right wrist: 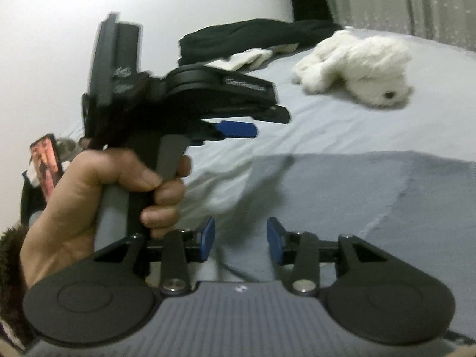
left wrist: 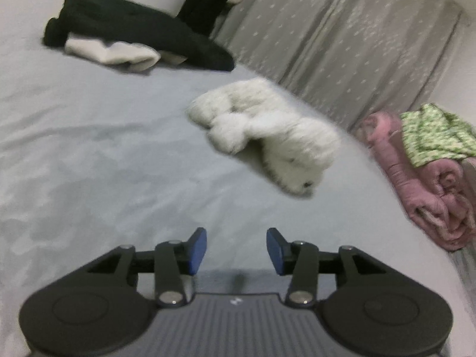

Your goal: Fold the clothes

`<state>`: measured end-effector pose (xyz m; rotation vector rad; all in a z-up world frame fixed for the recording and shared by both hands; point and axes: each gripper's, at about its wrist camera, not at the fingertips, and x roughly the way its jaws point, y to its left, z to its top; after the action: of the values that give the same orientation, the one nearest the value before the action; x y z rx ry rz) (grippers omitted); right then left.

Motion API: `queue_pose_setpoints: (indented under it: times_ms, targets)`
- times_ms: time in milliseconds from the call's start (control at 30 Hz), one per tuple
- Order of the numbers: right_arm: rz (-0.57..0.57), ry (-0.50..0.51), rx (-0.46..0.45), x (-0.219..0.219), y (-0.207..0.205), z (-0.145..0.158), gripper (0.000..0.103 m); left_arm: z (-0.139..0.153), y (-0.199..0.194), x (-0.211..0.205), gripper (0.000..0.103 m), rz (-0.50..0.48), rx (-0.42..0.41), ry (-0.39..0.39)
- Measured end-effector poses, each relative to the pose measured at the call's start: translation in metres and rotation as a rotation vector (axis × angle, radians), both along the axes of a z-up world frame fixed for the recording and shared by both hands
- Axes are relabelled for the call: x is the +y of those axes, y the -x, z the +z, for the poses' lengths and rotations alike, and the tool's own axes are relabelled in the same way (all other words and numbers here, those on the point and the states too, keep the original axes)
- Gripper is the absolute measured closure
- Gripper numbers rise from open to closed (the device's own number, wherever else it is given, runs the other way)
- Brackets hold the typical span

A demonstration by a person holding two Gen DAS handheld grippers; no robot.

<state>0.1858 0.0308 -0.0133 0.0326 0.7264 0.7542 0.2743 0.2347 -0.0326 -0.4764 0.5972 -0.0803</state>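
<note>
Both tools partly open, left tool [left wrist: 236, 250] empty; right tool [right wrist: 241, 239] empty, above bedsheet [left wrist: 89, 148]

White plush dog [left wrist: 261, 131] on bed [left wrist: 89, 148]

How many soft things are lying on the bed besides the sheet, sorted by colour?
Black: 1, the black clothes pile
White: 2, the white folded cloth and the white plush dog
Pink: 1, the pink folded blanket
Green patterned: 1, the green patterned cloth
Total: 5
</note>
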Motion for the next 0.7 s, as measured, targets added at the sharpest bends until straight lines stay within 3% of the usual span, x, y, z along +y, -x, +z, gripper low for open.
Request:
queue_pose_setpoints:
  times_ms: [133,300,567,700]
  targets:
    - [-0.069,0.009,-0.010,-0.028,0.001,0.009,0.060,0.001,0.002,-0.012,0.054,-0.093,-0.033,0.045]
    - [-0.157,-0.007,-0.018,-0.088,0.005,0.016,0.058,-0.006,0.002,-0.034,0.052,-0.160,-0.017,0.007]
    - [-0.313,-0.006,-0.041,-0.205,0.019,0.021,0.057,-0.013,0.001,-0.065,0.052,-0.219,-0.035,-0.105]
    - [-0.407,-0.009,-0.049,-0.262,0.023,0.016,0.051,-0.016,0.003,-0.082,0.052,-0.228,-0.037,-0.196]
